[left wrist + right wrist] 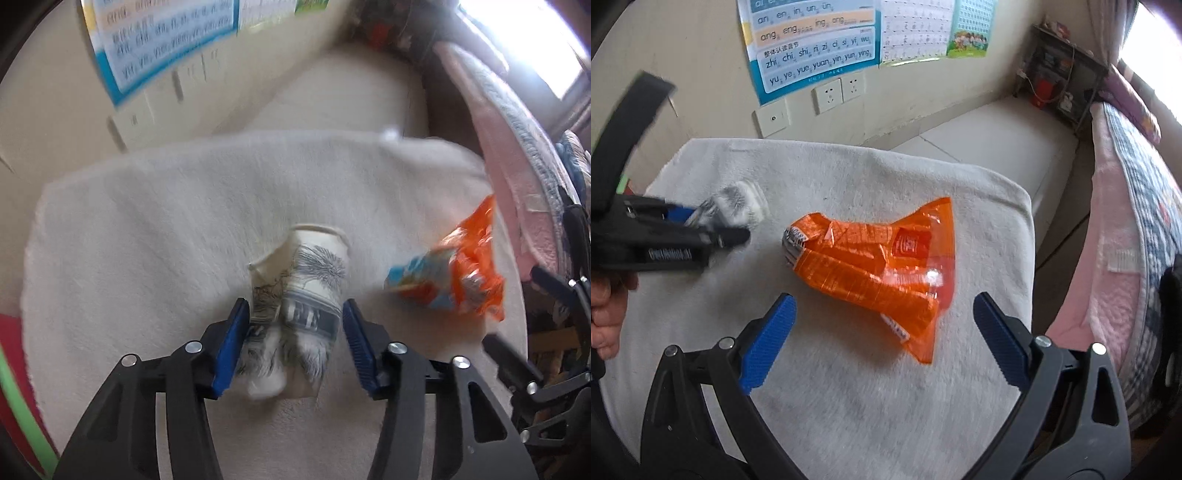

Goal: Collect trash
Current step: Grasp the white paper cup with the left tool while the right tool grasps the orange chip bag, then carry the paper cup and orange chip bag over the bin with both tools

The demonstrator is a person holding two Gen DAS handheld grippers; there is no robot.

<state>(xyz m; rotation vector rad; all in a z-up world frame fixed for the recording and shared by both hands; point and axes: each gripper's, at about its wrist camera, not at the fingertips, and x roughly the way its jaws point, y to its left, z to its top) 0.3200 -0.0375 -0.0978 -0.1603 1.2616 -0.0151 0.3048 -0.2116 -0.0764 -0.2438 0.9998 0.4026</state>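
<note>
While left gripper (293,314) pinches crumpled paper cup (301,291) — seemingly gripped, blurred — right gripper (884,314) gapes, empty, over orange wrapper (875,269).

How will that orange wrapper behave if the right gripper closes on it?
The orange wrapper is thin, glossy, creased film, so it will probably crumple rather than hold shape. It looks light and may slide on the white towel. The right gripper stands open and short of it.

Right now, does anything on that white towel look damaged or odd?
Yes. The paper cup between the left gripper jaws is crushed, its rim bent and its side creased. Beside it, the orange wrapper lies crumpled on the white towel.
</note>
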